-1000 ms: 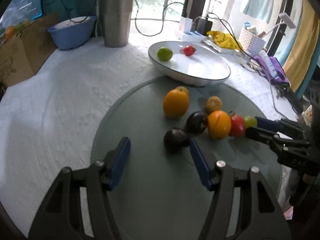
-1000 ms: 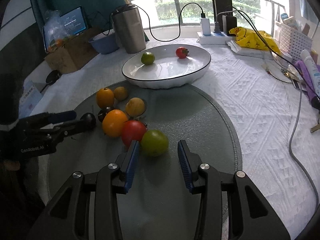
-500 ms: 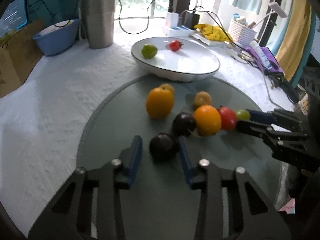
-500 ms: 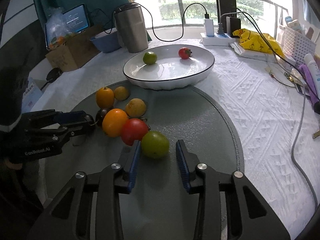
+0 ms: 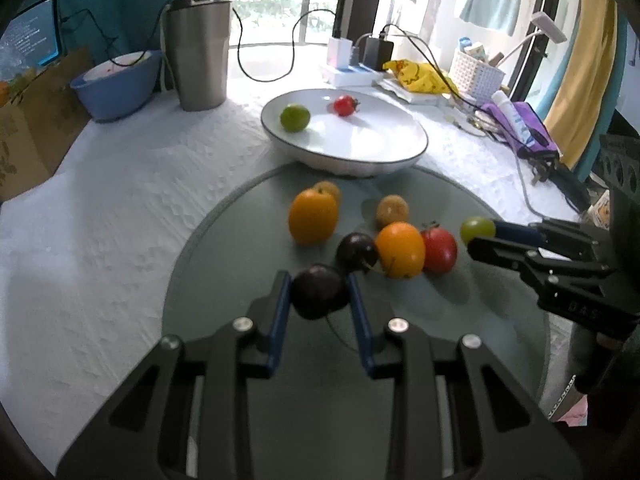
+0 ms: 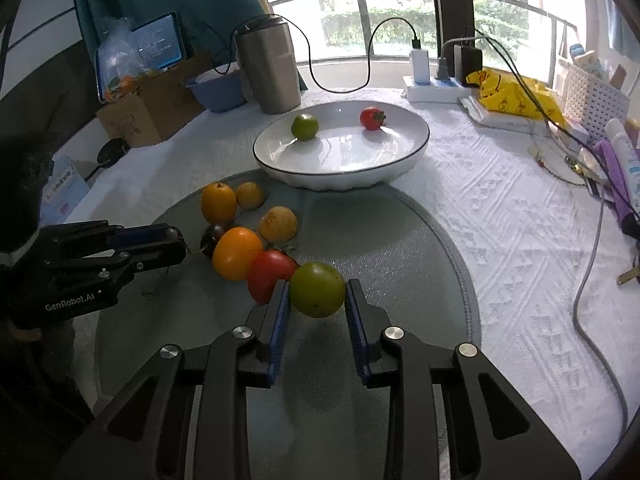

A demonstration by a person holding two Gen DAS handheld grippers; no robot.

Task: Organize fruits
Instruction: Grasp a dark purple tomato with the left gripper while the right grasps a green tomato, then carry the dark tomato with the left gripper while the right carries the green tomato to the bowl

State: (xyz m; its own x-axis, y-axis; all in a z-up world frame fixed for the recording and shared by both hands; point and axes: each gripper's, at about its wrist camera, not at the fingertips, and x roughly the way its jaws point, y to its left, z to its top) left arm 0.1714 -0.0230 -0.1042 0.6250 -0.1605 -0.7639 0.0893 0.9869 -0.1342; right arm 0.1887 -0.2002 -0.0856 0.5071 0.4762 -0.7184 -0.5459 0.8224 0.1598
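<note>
**Both grippers clamped on fruit over the grey mat**

In the left wrist view, the left gripper (image 5: 319, 295) sits at lower centre, its jaws closed against a dark plum (image 5: 319, 296) on the grey mat (image 5: 224, 280). A second plum (image 5: 356, 252) lies just above and to the right, touching an orange (image 5: 400, 255), which touches a red tomato (image 5: 439, 249). A taller orange fruit (image 5: 313, 216) stands left of centre with a small yellow fruit (image 5: 328, 190) behind it; another yellow fruit (image 5: 393, 210) lies to the right of those.

In the right wrist view, the right gripper (image 6: 317, 296) is at lower centre, its jaws clamped on a green tomato (image 6: 317, 294), which touches the red tomato at its left. The shadow beneath suggests it may be off the mat, but that cannot be told for sure.

The white bowl (image 6: 384, 168) stands at centre, at the far edge of the mat, holding a lime (image 6: 305, 127) on its left and a small tomato (image 6: 372, 118) on its right, well apart. Behind it on the tabletop (image 6: 500, 208) stand a steel tumbler (image 6: 269, 66) and a blue bowl (image 6: 218, 92) at upper left, a power strip (image 6: 434, 88) at upper right.
</note>
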